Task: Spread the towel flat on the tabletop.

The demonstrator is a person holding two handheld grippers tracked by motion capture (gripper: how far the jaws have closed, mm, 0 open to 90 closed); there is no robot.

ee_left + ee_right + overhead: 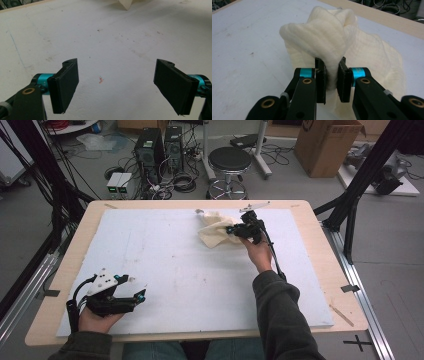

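In the right gripper view the lower part of the cream cloth [342,47] is hidden behind the right gripper [331,80], and the pinched fold disappears between the black pads. In the left gripper view just a corner of that cloth [126,3] enters at the top edge, the remainder cut off. In the high view, upper middle, its near side is covered by the gripper [239,230].

A cream waffle-textured cloth [337,42] lies on the white board [165,265], between black jaws with teal fittings.
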